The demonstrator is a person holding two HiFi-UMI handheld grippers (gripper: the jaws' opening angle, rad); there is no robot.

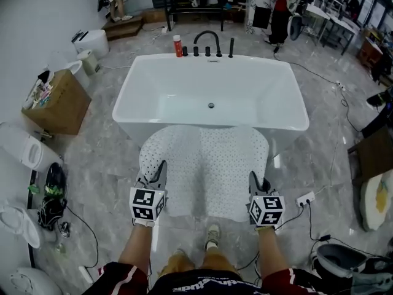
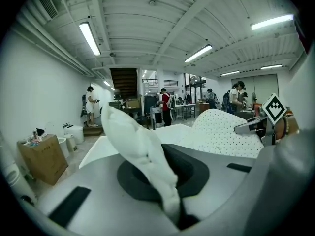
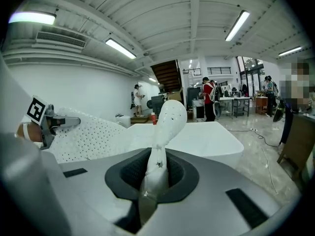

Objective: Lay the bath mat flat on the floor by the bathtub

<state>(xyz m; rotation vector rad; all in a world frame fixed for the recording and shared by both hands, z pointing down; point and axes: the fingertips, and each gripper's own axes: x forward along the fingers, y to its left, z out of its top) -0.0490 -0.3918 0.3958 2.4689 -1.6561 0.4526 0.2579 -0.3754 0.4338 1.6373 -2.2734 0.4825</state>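
bath mat (image 1: 209, 165) | left gripper (image 1: 160, 169) clamped on its edge | right gripper (image 1: 255, 179) clamped likewise

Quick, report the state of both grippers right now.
Left gripper: closed, pinching the near left edge of the bath mat.
Right gripper: closed, pinching the near right edge of the same mat.

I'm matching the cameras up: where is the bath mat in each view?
Head view: bath mat at centre, just below the bathtub.
Left gripper view: fold at centre, sheet at right.
Right gripper view: fold at centre, sheet at left.
Shared landmark: the white bathtub behind it.
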